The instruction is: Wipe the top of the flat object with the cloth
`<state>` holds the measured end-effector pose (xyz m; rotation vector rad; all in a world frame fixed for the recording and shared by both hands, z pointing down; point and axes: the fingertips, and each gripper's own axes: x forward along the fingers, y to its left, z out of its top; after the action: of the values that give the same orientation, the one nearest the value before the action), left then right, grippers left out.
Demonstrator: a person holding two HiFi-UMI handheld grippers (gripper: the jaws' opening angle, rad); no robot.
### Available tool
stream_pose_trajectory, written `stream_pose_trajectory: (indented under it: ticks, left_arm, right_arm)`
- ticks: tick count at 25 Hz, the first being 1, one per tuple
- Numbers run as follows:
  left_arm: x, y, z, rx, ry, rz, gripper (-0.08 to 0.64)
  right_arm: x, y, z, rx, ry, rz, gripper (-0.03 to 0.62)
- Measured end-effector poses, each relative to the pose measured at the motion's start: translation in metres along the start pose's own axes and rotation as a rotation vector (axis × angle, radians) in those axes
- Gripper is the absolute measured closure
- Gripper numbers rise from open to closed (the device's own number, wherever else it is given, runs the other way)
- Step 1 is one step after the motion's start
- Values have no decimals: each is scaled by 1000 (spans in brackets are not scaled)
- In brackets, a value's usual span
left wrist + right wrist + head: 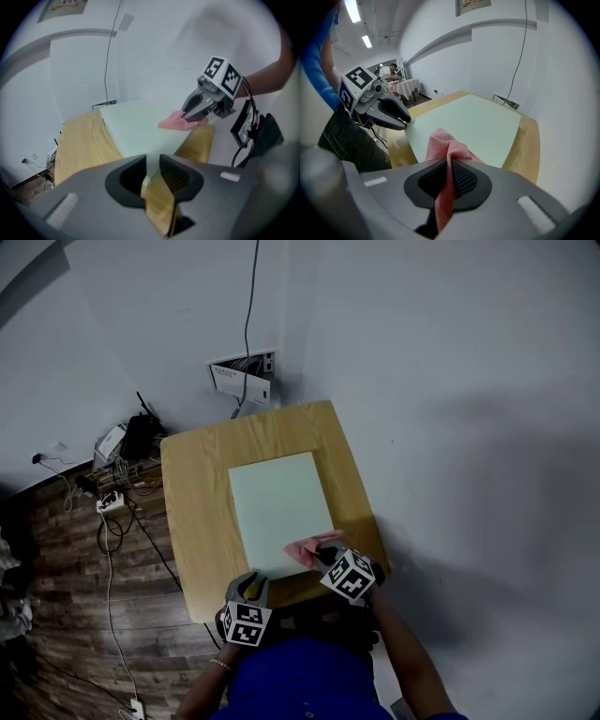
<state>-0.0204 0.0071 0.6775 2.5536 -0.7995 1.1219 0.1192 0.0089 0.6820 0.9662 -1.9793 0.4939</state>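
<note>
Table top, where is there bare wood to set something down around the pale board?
The table is barest left of the pale board, a wide wood strip. A smaller band lies beyond the board's far edge, a thin one along its right. The near end is crowded: the left hand-held gripper at the board's corner, the right hand-held gripper holding the pink cloth on it.

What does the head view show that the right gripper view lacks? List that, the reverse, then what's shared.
Head view only: the marker cube on the right gripper, a bracelet on the left wrist. Right gripper view only: a framed picture high on the wall, ceiling lights. Both: the pink cloth on the pale green board, the wooden table, the left gripper.
</note>
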Motion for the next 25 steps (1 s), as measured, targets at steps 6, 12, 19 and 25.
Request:
stream_pose_trajectory:
  ticks: [6, 12, 19, 25]
  left_arm:
    - [-1, 0, 1, -2, -2, -2, 469]
    - [-1, 0, 1, -1, -4, 2, 469]
    - [0, 0, 1, 1, -9, 6, 469]
    - [-2, 0, 0, -3, -9, 1, 469]
  right_arm:
    - [-11, -11, -16, 67, 3, -13, 577]
    - [-10, -12, -17, 73, 3, -15, 577]
    - [-9, -13, -19, 99, -3, -11, 577]
    - [-9, -11, -19, 113, -2, -13, 577]
